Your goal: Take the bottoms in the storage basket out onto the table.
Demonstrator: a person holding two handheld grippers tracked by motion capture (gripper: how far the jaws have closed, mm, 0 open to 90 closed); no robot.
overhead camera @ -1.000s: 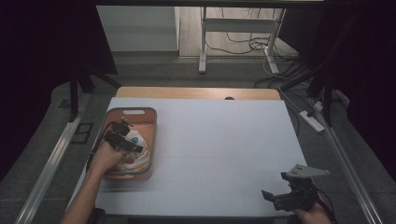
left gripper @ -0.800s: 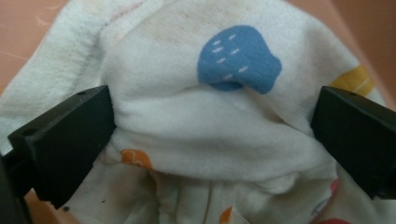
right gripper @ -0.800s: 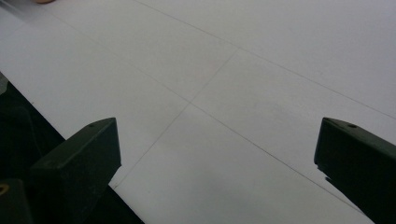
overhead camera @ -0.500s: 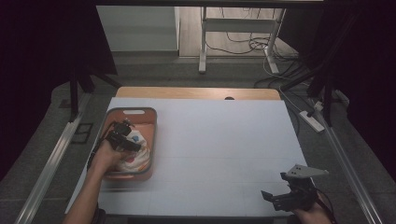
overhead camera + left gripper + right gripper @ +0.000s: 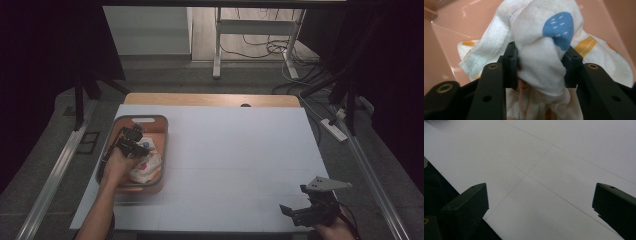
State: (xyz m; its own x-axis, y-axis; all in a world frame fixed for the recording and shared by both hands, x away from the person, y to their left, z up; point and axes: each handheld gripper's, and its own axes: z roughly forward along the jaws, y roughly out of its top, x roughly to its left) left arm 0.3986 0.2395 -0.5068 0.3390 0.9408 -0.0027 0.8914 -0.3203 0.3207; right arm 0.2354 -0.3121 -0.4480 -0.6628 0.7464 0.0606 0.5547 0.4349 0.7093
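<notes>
The cloth (image 5: 541,62), white with a blue patch and yellow stripes, lies bunched in the pink basin (image 5: 159,131) at the left side of the table (image 5: 240,150). The left tongs (image 5: 540,66) have just been closing and are now clamped on a raised fold of the cloth: in the left gripper view the two black pads press into the fold from either side, with the rest of the cloth spilling below and behind them onto the basin floor. In the high view the left tongs (image 5: 129,141) sit inside the basin, pointing away from the person and down into it, with the left hand (image 5: 119,164) wrapped around the back of them and the forearm running up from the table's near left edge.

Well apart from the basin, at the table's near right corner, the right tongs (image 5: 300,212) are held low in the right hand (image 5: 334,231), aimed left across the bare white surface. In the right gripper view their jaws stand wide apart with nothing between them.
</notes>
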